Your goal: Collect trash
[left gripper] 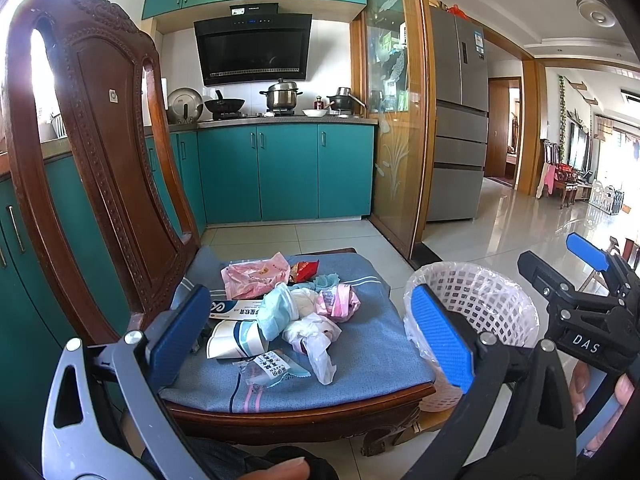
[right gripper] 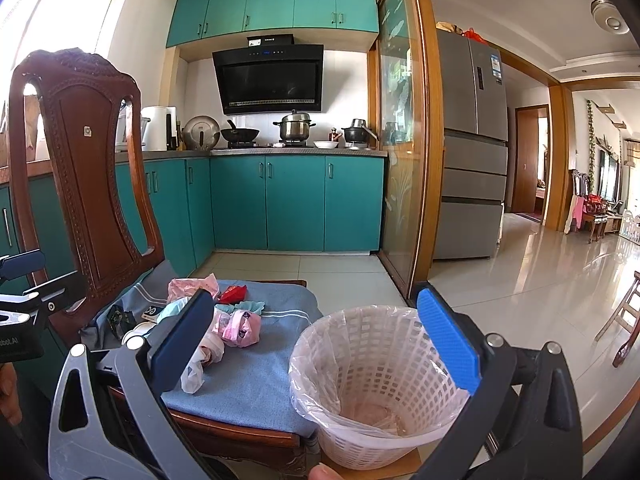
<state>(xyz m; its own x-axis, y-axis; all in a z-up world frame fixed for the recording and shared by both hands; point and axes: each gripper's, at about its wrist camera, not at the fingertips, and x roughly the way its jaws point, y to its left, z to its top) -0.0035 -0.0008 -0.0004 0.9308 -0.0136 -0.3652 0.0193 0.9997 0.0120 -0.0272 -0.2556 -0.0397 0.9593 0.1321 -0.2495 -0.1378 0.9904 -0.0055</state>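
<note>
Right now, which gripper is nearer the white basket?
Right. The right gripper hangs open just above the white basket rim; the left gripper is open over the trash pile on the chair cushion.

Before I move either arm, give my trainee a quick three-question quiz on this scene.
1. True or false: the bin already holds several pieces of trash.
2. Where is the trash pile lying? A) on the floor B) on the chair cushion C) on the counter
3. Fill in: both the left tongs and the right tongs are ____ and hold nothing.

Key:
1. False. Only its clear liner shows inside.
2. B. Wrappers, a face mask and a toothpaste box lie on the blue cushion; the bin stands on the floor beside the chair.
3. Open.
</note>
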